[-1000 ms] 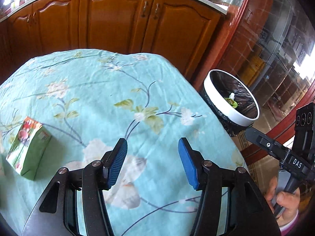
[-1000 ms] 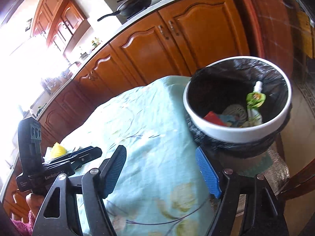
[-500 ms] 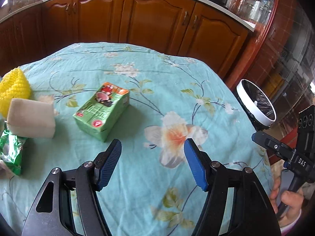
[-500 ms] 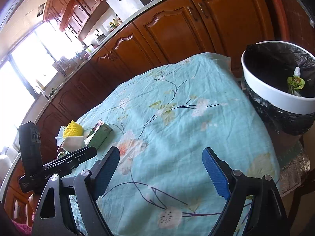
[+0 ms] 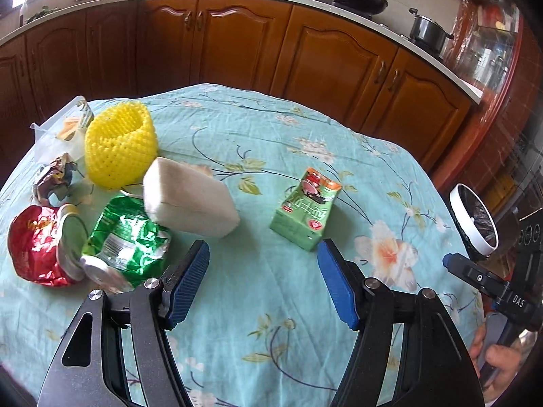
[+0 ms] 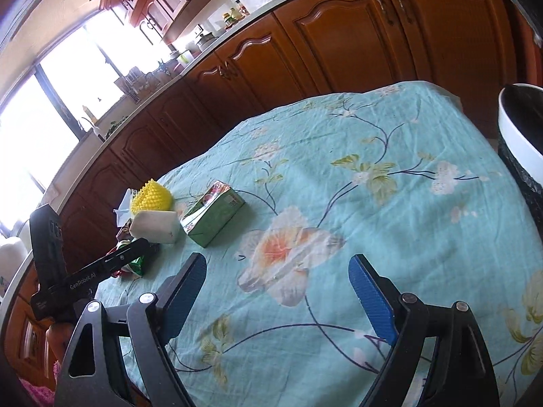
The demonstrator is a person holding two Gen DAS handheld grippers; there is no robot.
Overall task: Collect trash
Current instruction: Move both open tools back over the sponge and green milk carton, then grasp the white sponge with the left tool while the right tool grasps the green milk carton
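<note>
My left gripper (image 5: 263,281) is open and empty above the floral tablecloth (image 5: 271,322). Just beyond it lie a green juice carton (image 5: 303,213), a white foam block (image 5: 186,200), a yellow foam net (image 5: 120,146), a green crumpled bag (image 5: 127,240), a red wrapper (image 5: 34,247) and a crumpled foil wrapper (image 5: 52,178). My right gripper (image 6: 276,291) is open and empty over the table's near side. The carton (image 6: 213,218), the block (image 6: 156,225) and the net (image 6: 151,198) lie to its far left. The white-rimmed bin (image 6: 519,142) with a black liner stands at the right edge.
The bin (image 5: 473,220) stands off the table's right side in the left wrist view. Wooden cabinets (image 5: 237,44) run behind the table. A clear plastic packet (image 5: 64,125) lies at the table's far left edge. The other hand-held gripper (image 6: 85,271) shows at left in the right wrist view.
Both views have swung left, away from the bin and toward the trash pile. The left gripper now faces the carton and the foam block. Both grippers stay open.
</note>
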